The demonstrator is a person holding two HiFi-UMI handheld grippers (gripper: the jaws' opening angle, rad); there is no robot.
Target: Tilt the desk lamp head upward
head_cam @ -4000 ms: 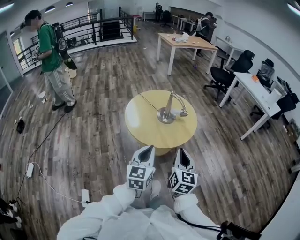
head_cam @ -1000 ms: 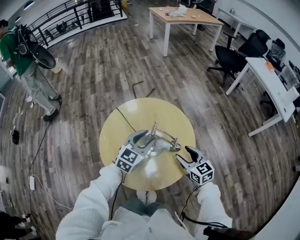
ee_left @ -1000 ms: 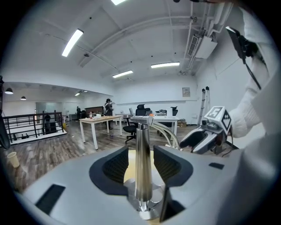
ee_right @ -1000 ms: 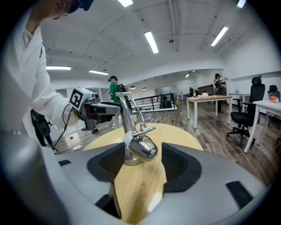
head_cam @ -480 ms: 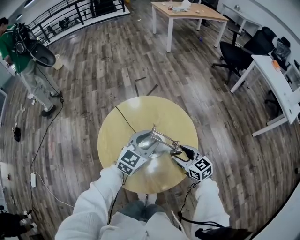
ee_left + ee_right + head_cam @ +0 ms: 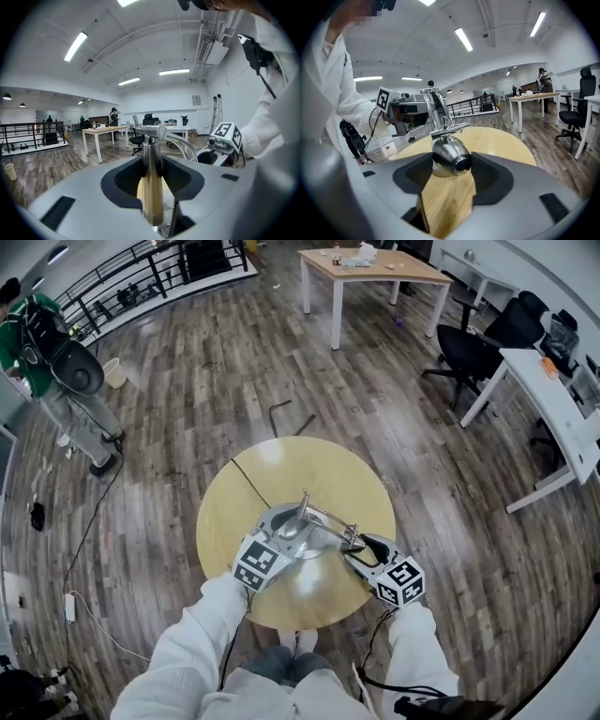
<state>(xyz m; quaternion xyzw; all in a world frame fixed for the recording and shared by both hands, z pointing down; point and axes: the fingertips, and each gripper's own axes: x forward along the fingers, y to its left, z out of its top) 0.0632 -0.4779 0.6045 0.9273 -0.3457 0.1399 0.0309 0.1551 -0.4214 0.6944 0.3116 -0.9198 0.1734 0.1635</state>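
Note:
A silver desk lamp (image 6: 305, 535) stands on the round yellow table (image 6: 281, 465). Its upright stem (image 6: 152, 187) runs between the jaws of my left gripper (image 6: 281, 519), which are closing, and both pads lie against it. An arm leads from the stem top to the small rounded lamp head (image 6: 447, 152), which hangs low over the table. My right gripper (image 6: 364, 545) stands open, with the lamp head (image 6: 352, 540) at its fingertips and the jaws wide on either side. The right gripper view shows my left gripper (image 6: 405, 110) at the stem.
A black cord (image 6: 246, 479) runs from the lamp across the table and off its far edge. A person (image 6: 56, 362) in green stands far left. A wooden table (image 6: 366, 268), black office chairs (image 6: 478, 348) and a white desk (image 6: 553, 418) stand farther off.
My right gripper has moved left and forward up to the lamp head. My left gripper has stayed at the stem. The person at far left has shifted a little.

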